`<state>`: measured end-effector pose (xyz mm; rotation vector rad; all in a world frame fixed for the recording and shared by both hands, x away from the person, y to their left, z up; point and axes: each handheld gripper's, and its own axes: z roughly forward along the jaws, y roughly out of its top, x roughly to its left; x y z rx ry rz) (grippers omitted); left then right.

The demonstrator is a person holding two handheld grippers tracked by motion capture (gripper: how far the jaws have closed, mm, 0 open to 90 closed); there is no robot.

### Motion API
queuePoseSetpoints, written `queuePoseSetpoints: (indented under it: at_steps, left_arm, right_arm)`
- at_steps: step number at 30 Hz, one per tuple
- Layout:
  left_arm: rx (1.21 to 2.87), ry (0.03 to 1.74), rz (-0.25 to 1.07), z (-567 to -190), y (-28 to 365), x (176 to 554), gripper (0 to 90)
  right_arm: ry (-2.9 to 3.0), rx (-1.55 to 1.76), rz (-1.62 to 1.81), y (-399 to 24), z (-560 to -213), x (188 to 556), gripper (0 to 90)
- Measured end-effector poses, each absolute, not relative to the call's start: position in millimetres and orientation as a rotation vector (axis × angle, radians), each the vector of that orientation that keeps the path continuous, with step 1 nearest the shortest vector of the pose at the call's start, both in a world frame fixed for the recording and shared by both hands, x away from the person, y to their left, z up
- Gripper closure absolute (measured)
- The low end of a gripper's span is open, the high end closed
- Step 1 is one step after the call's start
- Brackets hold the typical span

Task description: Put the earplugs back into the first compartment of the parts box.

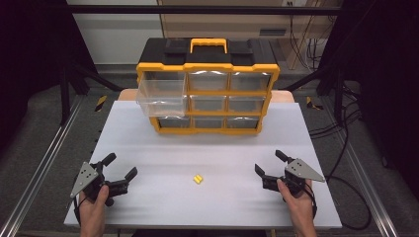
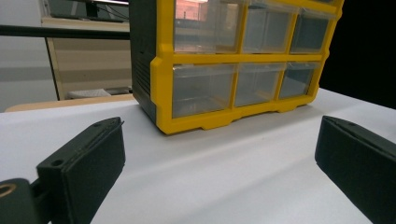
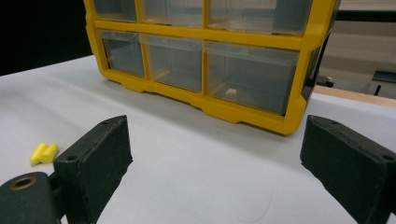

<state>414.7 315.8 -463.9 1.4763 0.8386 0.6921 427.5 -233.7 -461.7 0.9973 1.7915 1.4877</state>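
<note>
A yellow and black drawer organizer (image 1: 207, 86) stands at the back of the white table (image 1: 163, 153). Its top-left clear drawer (image 1: 162, 98) is pulled out and looks empty. A small yellow piece (image 1: 198, 178) lies on the table between the two grippers, also at the left edge of the right gripper view (image 3: 44, 153). My left gripper (image 1: 120, 166) rests open at the front left, nothing between its jaws. My right gripper (image 1: 270, 162) stands open at the front right, jaws empty. The organizer fills the upper part of the left gripper view (image 2: 233, 65) and the right gripper view (image 3: 210, 60).
Metal rails run along both sides of the table. Black cables trail on the floor at the right (image 1: 346, 128). A wooden board (image 1: 128, 94) shows behind the table's far edge.
</note>
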Motion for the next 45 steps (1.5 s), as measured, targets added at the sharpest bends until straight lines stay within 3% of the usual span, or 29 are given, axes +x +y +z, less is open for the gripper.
queuePoseSetpoints:
  at_steps: [11, 25, 30, 45]
  left_arm:
    - [1.495, 0.839, 0.687, -467, 311, 416, 1.5]
    - [1.524, 0.830, 0.688, -468, 307, 416, 1.4]
    - [1.536, 0.825, 0.691, -467, 306, 417, 1.4]
    - [1.547, 0.815, 0.684, -468, 303, 418, 1.5]
  right_arm:
    - [1.976, 1.053, 1.378, -203, -466, 429, 6.1]
    - [2.299, 0.945, 1.167, -108, -456, 432, 12.4]
    - [2.402, 0.894, 1.116, -82, -456, 436, 22.6]
    - [2.514, 0.893, 1.125, -47, -461, 447, 64.3]
